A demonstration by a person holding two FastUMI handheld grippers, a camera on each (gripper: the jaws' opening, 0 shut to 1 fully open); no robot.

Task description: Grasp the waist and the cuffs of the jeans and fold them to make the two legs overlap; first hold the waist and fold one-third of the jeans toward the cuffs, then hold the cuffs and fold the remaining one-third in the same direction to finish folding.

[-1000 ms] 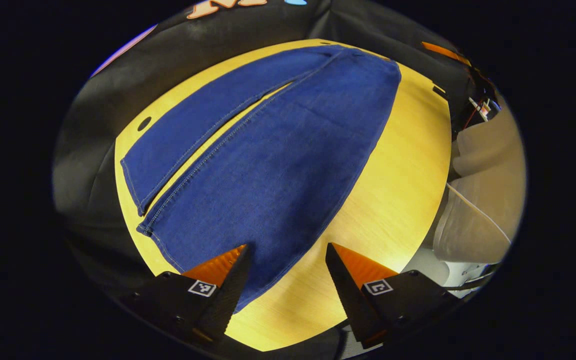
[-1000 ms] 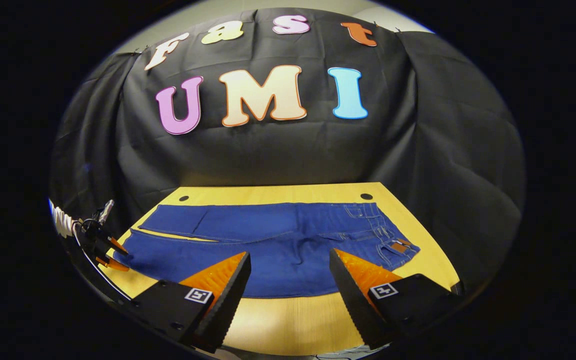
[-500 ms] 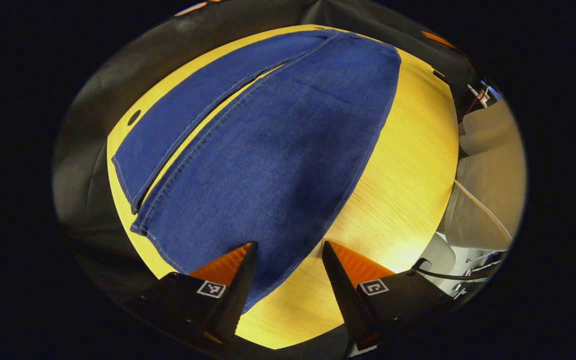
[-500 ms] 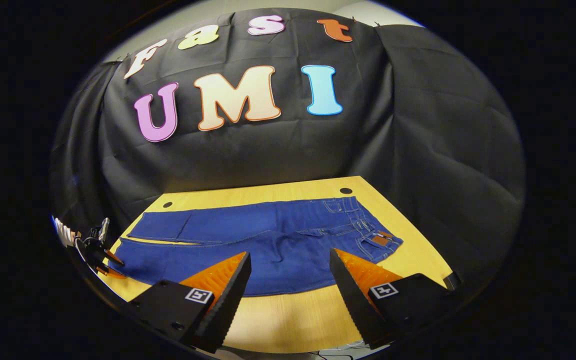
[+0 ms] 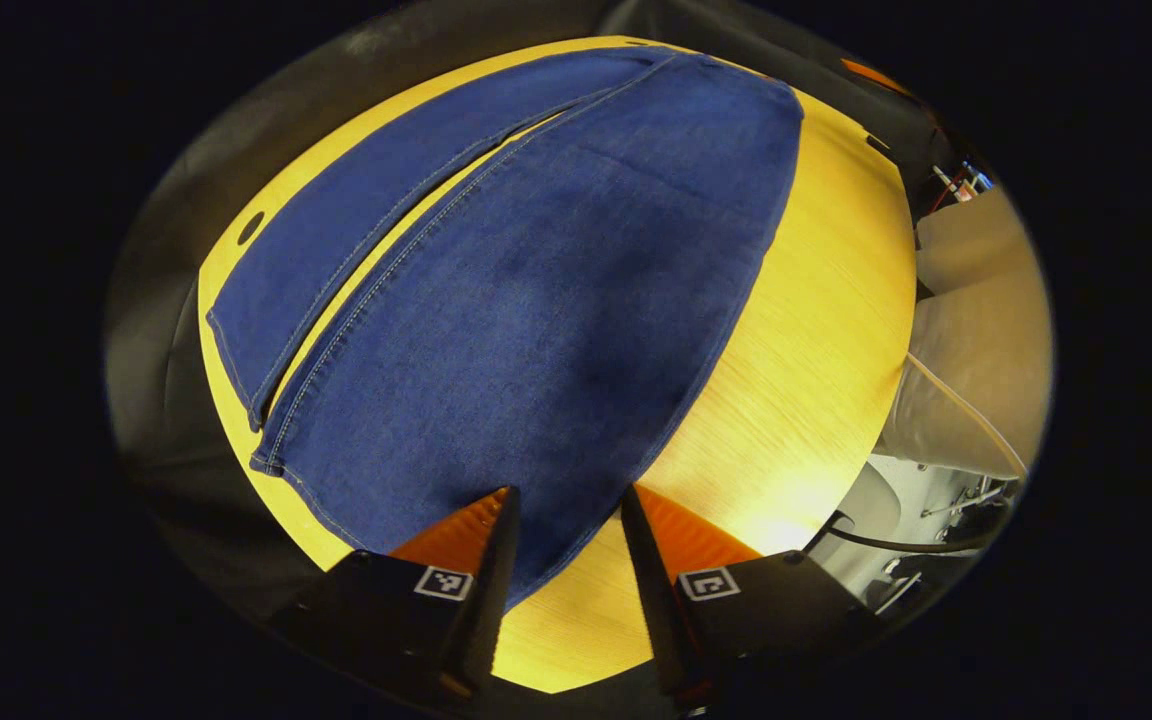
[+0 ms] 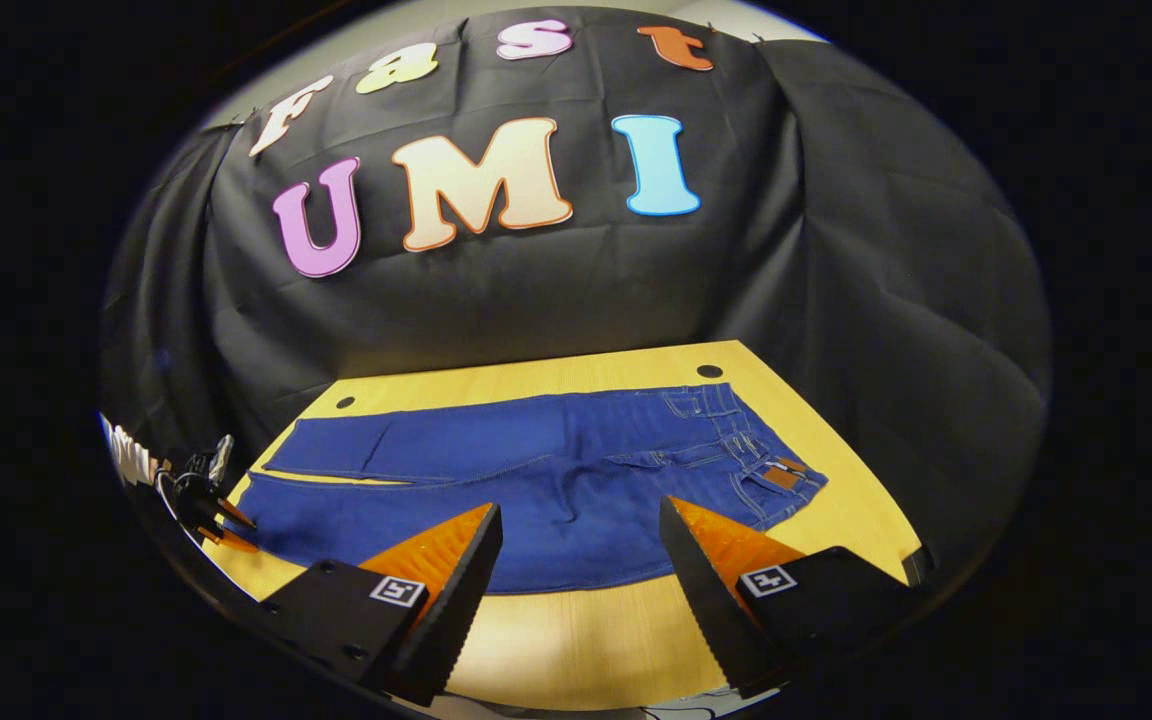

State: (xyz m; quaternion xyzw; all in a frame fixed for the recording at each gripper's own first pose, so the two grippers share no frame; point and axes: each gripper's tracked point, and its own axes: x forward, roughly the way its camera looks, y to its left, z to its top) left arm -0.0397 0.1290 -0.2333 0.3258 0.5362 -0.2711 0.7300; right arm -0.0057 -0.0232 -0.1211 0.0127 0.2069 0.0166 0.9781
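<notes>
- In the left gripper view, your left gripper hangs low over the near leg of the jeans, close to the cuff end. Its fingers are spread with a gap between them and nothing pinched.
- The left finger sits over the denim; the right finger sits over the bare yellow bench just beside the leg's edge.
- The jeans lie flat on the bench, both legs side by side, a thin strip of wood showing between them toward the cuffs.
- At the right edge of this view you can see a person's light trousers and a dark cable.
- In the right gripper view, your right gripper is held above the near bench edge, fingers wide apart and empty.
- The jeans stretch across the bench, waist to the right with a brown patch, cuffs to the left.
- The left gripper shows at the far left by the cuff end; from here you cannot tell how its fingers stand.
</notes>
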